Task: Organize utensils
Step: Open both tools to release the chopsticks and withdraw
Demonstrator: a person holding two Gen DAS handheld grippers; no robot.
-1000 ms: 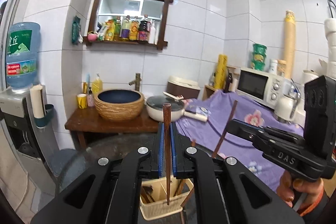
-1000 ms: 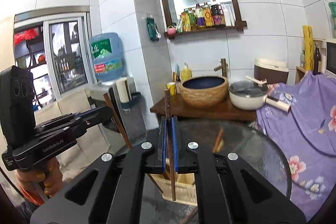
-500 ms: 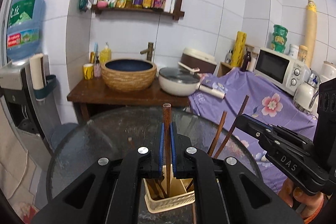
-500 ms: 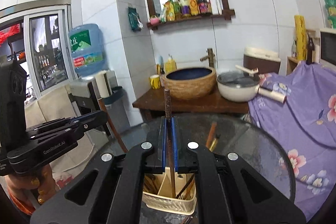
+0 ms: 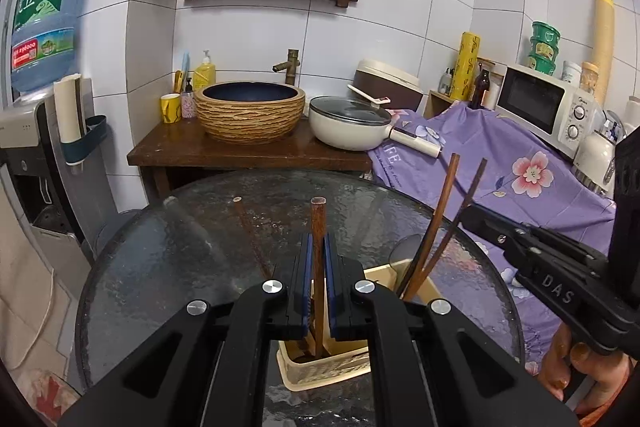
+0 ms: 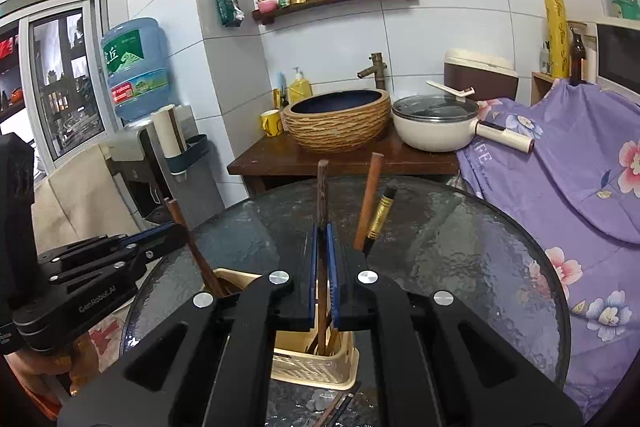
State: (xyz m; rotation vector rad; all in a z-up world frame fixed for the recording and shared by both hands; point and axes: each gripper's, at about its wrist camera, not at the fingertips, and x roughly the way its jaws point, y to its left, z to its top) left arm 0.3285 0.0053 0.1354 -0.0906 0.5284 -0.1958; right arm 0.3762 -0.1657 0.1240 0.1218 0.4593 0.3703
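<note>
My left gripper point(image 5: 316, 247) is shut on a brown wooden chopstick point(image 5: 318, 227) held upright, its lower end down inside the cream utensil basket point(image 5: 320, 373) on the round glass table point(image 5: 168, 247). My right gripper point(image 6: 322, 239) is shut on another brown chopstick point(image 6: 322, 195), its lower end also inside the basket point(image 6: 316, 371). Each gripper shows in the other's view, the right one point(image 5: 472, 217) and the left one point(image 6: 176, 233). More chopsticks point(image 5: 440, 211) and a gold-banded utensil point(image 6: 380, 215) stand in the basket.
A dark utensil point(image 5: 250, 231) lies on the glass. Loose chopsticks point(image 6: 336, 407) lie on the table by the basket's near side. Behind the table stand a wooden sink stand point(image 5: 240, 151), a white pot point(image 5: 348, 125), a purple floral cover point(image 5: 520, 179) and a water dispenser point(image 5: 36, 131).
Both grippers have come down toward the table with their chopsticks. The chopstick ends now sit inside the basket, and the basket and table look larger and closer.
</note>
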